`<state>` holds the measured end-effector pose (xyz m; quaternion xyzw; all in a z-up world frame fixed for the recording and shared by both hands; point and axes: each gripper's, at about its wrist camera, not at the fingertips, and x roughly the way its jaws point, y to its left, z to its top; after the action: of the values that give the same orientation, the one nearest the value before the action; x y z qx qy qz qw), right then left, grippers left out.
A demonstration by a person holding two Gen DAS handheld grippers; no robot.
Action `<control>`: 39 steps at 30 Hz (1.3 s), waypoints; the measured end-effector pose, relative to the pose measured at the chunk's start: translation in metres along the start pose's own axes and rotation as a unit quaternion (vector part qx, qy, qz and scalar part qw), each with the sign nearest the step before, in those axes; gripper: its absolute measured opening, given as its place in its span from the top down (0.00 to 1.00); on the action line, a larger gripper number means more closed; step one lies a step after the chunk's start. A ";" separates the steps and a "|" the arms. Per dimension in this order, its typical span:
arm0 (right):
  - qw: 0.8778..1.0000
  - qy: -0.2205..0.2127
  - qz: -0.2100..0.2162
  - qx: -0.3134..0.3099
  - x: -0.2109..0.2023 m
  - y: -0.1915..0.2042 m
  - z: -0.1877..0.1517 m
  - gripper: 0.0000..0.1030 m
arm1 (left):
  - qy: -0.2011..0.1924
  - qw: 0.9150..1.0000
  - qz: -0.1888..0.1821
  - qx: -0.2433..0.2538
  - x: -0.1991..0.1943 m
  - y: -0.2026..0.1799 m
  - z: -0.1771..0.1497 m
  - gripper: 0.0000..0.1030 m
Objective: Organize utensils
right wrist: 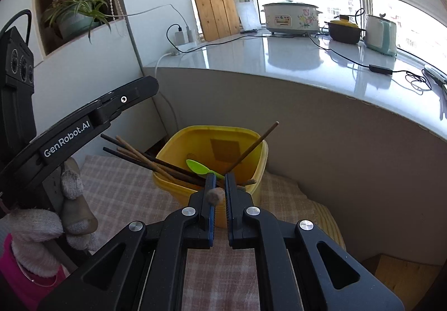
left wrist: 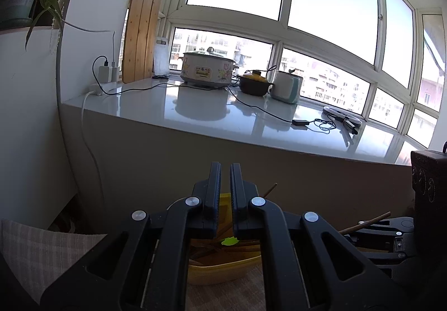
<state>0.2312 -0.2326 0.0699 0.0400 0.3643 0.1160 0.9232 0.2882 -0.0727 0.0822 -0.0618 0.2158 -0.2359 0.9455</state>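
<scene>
A yellow tub (right wrist: 212, 140) stands on a checked cloth and holds several dark and brown chopsticks (right wrist: 139, 156) and a green spoon (right wrist: 198, 166). My right gripper (right wrist: 219, 179) hangs over the tub's near rim. It is shut on a brown chopstick (right wrist: 251, 146) that slants up to the right out of the tub. My left gripper (left wrist: 225, 168) is shut with nothing between its fingers. It hovers above the tub (left wrist: 223, 269), and the spoon (left wrist: 230, 241) shows below it. In the right wrist view the left gripper (right wrist: 151, 87) reaches in from the left, above the leaning chopsticks.
A white counter (right wrist: 279, 51) rises right behind the tub, with a flowered cooker (right wrist: 290, 17), a dark pot, cables and a charger on it. A gloved hand (right wrist: 36, 227) is at lower left. The checked cloth (right wrist: 125, 193) covers the surface; a wooden board (right wrist: 402, 269) lies lower right.
</scene>
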 end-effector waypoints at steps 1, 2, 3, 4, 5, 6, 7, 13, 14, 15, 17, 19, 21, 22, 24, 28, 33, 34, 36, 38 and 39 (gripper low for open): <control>1.000 0.002 -0.001 0.000 0.000 0.001 -0.001 0.95 | -0.001 1.000 -0.001 -0.001 -0.004 -0.001 -0.002 0.96; 1.000 0.004 0.000 -0.001 0.000 0.001 -0.002 0.95 | -0.001 1.000 -0.001 -0.001 -0.007 -0.001 -0.003 0.96; 1.000 0.004 -0.001 -0.002 0.000 0.002 -0.003 0.95 | -0.002 1.000 -0.002 -0.001 -0.010 0.000 -0.004 0.96; 1.000 0.004 -0.002 -0.003 0.000 0.003 -0.003 0.95 | -0.003 1.000 -0.002 -0.002 -0.014 0.000 -0.006 0.95; 1.000 0.003 -0.003 -0.004 -0.001 0.004 -0.004 0.95 | -0.004 1.000 -0.002 -0.003 -0.016 0.000 -0.006 0.93; 1.000 0.001 -0.004 -0.005 -0.002 0.005 -0.004 0.95 | -0.006 1.000 -0.002 -0.004 -0.020 0.001 -0.008 0.91; 1.000 0.001 -0.005 -0.005 -0.002 0.005 -0.004 0.95 | -0.007 1.000 -0.001 -0.005 -0.024 0.001 -0.009 0.86; 1.000 -0.002 -0.005 0.001 -0.005 0.006 -0.005 0.95 | -0.005 1.000 -0.002 -0.012 -0.044 0.006 -0.017 0.83; 1.000 -0.002 -0.004 0.002 -0.005 0.006 -0.006 0.95 | -0.005 1.000 -0.003 -0.011 -0.048 0.006 -0.018 0.79; 1.000 -0.002 -0.004 0.004 -0.006 0.007 -0.007 0.95 | -0.004 1.000 -0.003 -0.011 -0.051 0.006 -0.020 0.77; 1.000 -0.004 -0.002 0.004 -0.008 0.008 -0.008 0.95 | -0.003 1.000 -0.005 -0.010 -0.058 0.006 -0.024 0.74; 1.000 -0.007 -0.003 0.005 -0.010 0.009 -0.010 0.94 | -0.002 1.000 -0.003 -0.008 -0.065 0.007 -0.029 0.74; 1.000 -0.010 0.000 0.005 -0.012 0.011 -0.011 0.89 | 0.000 1.000 -0.002 -0.008 -0.070 0.008 -0.033 0.74; 1.000 -0.013 0.000 0.005 -0.014 0.012 -0.012 0.85 | 0.001 1.000 -0.001 -0.007 -0.073 0.008 -0.036 0.74; 1.000 -0.021 -0.002 0.001 -0.016 0.014 -0.011 0.77 | 0.004 1.000 0.003 -0.005 -0.076 0.008 -0.040 0.74; 1.000 -0.027 -0.004 0.005 -0.017 0.014 -0.008 0.74 | 0.002 1.000 0.003 -0.010 -0.086 0.009 -0.044 0.74; 0.999 -0.038 -0.003 0.009 -0.025 0.016 -0.010 0.74 | -0.007 1.000 0.002 -0.006 -0.104 0.005 -0.048 0.73; 0.999 -0.039 -0.005 0.008 -0.027 0.017 -0.011 0.74 | -0.007 1.000 0.003 -0.003 -0.108 0.004 -0.050 0.72; 0.999 -0.042 -0.011 0.007 -0.032 0.018 -0.015 0.74 | -0.008 1.000 0.003 0.002 -0.115 0.001 -0.054 0.63; 0.999 -0.045 -0.017 0.008 -0.037 0.020 -0.018 0.74 | -0.009 1.000 0.002 0.004 -0.123 -0.001 -0.059 0.60; 0.999 -0.047 -0.021 0.010 -0.039 0.021 -0.020 0.72 | -0.008 1.000 0.002 0.006 -0.126 -0.003 -0.062 0.59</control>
<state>0.1856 -0.2225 0.0845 0.0468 0.3226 0.0913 0.9409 0.1601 -0.0164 0.0750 -0.0574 0.2064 -0.2350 0.9481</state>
